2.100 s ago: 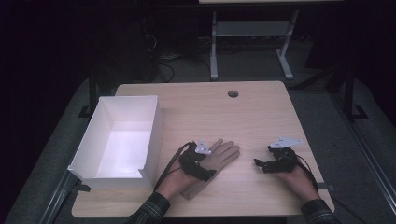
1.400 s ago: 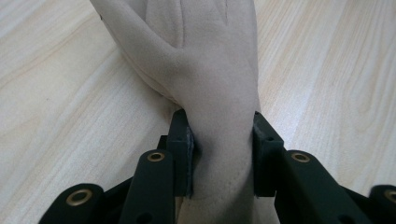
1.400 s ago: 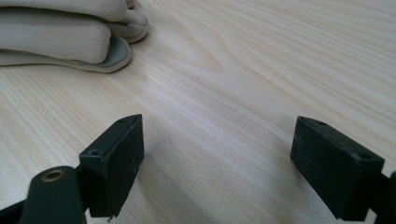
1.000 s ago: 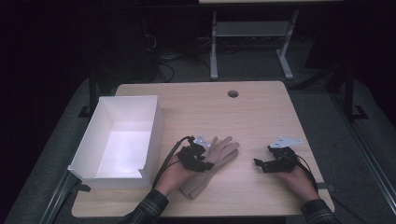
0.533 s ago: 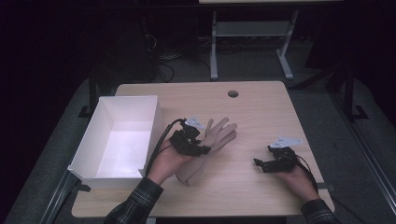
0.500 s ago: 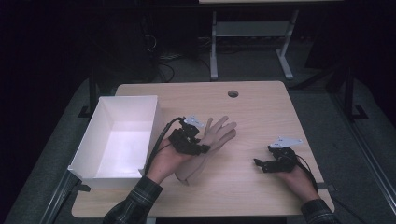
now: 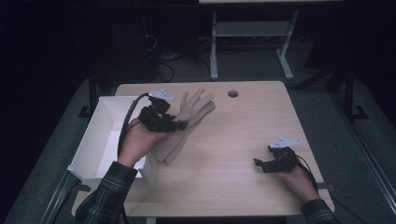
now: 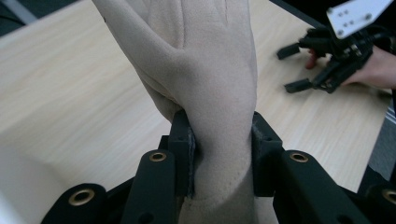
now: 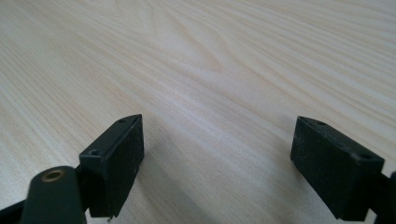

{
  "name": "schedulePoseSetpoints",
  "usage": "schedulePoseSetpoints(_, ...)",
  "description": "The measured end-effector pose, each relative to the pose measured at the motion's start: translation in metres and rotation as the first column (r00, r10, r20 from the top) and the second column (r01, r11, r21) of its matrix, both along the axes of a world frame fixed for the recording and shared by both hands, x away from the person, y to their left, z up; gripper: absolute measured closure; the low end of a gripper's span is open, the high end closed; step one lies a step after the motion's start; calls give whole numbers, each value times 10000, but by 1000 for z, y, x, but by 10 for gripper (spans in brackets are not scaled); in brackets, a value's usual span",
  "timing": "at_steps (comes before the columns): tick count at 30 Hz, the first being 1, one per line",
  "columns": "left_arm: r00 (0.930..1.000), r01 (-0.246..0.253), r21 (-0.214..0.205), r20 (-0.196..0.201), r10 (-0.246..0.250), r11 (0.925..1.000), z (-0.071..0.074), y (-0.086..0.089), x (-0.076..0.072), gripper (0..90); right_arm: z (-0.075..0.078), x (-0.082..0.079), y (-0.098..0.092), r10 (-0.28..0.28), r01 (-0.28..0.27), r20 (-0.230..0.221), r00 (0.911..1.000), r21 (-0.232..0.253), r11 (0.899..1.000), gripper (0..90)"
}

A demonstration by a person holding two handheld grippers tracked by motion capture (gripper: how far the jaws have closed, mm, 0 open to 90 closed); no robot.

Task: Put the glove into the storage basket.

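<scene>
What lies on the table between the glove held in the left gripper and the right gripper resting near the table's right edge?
Nothing: in the high view, bare wooden table separates the beige glove, clamped in the left gripper, from the open right gripper.

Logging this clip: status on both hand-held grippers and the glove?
Left hand-held gripper shut on glove, lifted beside white box. Right hand-held gripper open, empty, low over table. Nothing in the way.

Glove (image 8: 205,70): beige cloth, suede-like matt nap. Table (image 7: 243,140): pale wood-grain, smooth.

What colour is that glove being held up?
Pale beige, plain; the glove shows best in the left gripper view.
</scene>
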State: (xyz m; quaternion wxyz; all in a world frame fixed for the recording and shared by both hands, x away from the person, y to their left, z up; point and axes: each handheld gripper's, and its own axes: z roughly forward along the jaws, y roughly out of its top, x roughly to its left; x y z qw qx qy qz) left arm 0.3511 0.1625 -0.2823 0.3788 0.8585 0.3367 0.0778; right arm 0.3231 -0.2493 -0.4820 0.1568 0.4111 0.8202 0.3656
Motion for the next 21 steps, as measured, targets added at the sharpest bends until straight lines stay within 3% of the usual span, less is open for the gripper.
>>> schedulePoseSetpoints(5,9987,-516,-236,23,517,9984,4,25,0,677,0,0,0,8,-8,0,10000,-6,10000,171)
schedulePoseSetpoints(8,9949,-1007,-283,29,1008,9945,5,50,0,676,0,0,0,5,-5,-1,10000,-6,10000,171)
schedulePoseSetpoints(12,9907,-1355,-300,58,1357,9903,4,67,-2,676,0,0,0,7,-7,-1,10000,-8,10000,171)
schedulePoseSetpoints(16,9835,-1802,-337,106,1806,9831,1,88,-4,676,0,0,0,12,-12,-4,10000,-16,10000,171)
schedulePoseSetpoints(21,9696,-2435,-424,137,2442,9690,-3,115,-9,676,0,0,0,19,-19,-12,10000,-25,10000,171)
